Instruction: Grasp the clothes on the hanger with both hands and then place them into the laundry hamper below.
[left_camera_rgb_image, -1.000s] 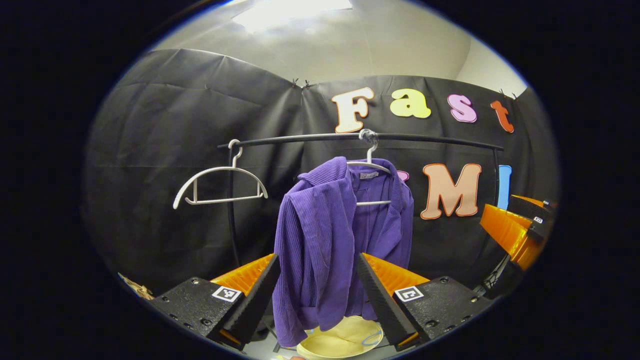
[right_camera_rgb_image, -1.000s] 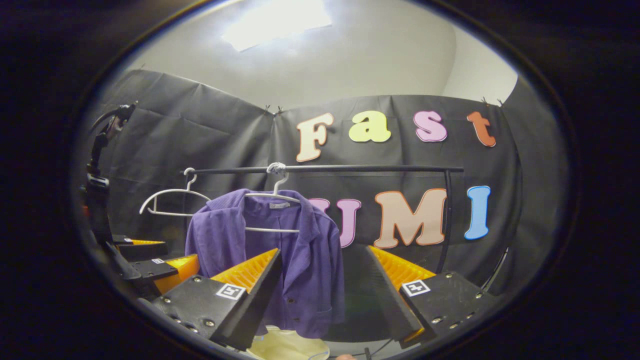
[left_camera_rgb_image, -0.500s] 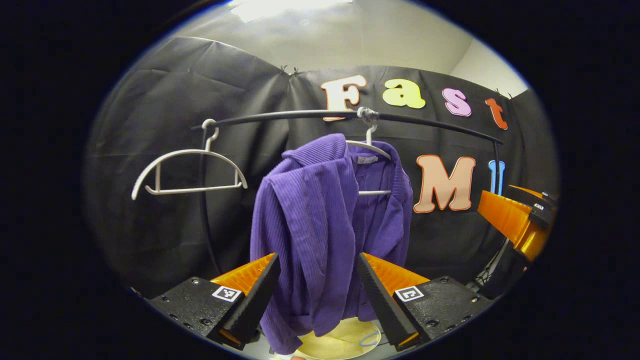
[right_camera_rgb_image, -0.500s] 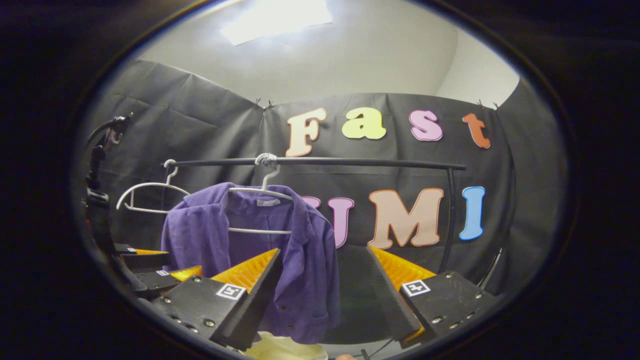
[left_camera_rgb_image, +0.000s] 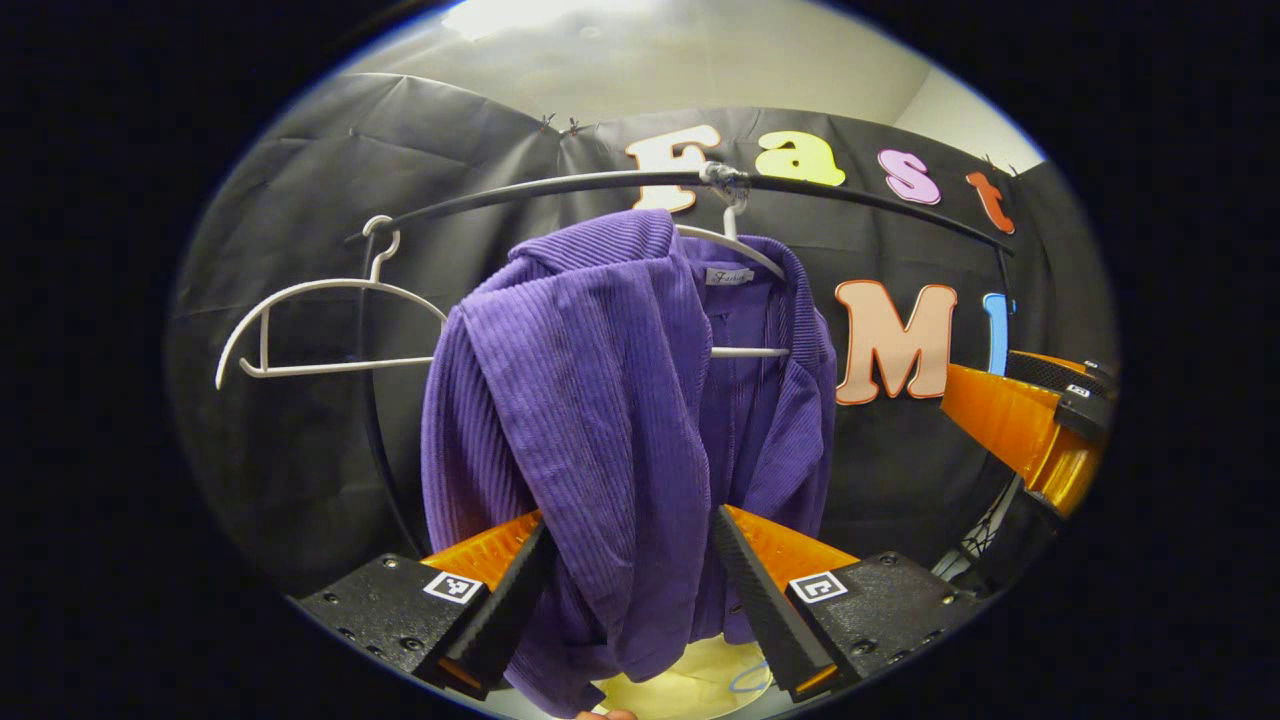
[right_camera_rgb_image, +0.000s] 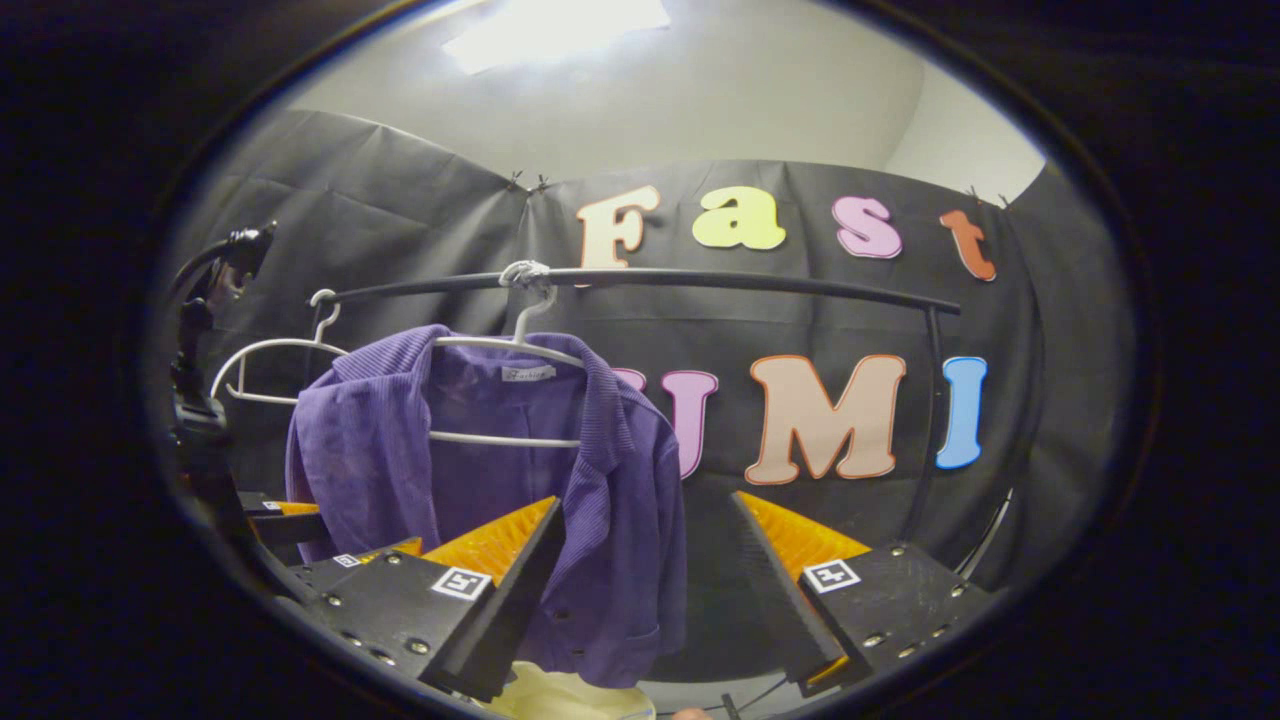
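A purple ribbed jacket (left_camera_rgb_image: 600, 400) hangs on a white hanger (left_camera_rgb_image: 735, 245) from a black rail (left_camera_rgb_image: 560, 190). My left gripper (left_camera_rgb_image: 630, 520) is open, and the jacket's near sleeve and front hang between its two fingers at waist height. In the right gripper view the same jacket (right_camera_rgb_image: 480, 470) hangs left of centre. My right gripper (right_camera_rgb_image: 648, 505) is open, with the jacket's right edge just inside its left finger. A pale yellow hamper (left_camera_rgb_image: 690, 680) sits below the jacket, mostly hidden, and its rim (right_camera_rgb_image: 570, 695) peeks out under the hem.
An empty white hanger (left_camera_rgb_image: 320, 320) hangs at the rail's left end. The right gripper (left_camera_rgb_image: 1020, 430) shows at the right of the left gripper view, the left gripper (right_camera_rgb_image: 330, 550) low on the left of the right gripper view. A black stand (right_camera_rgb_image: 200, 300) rises at far left.
Both grippers have moved forward and up toward the jacket, which now looms larger. The jacket's sleeve now hangs deeper between the left gripper's fingers. Both stay open.
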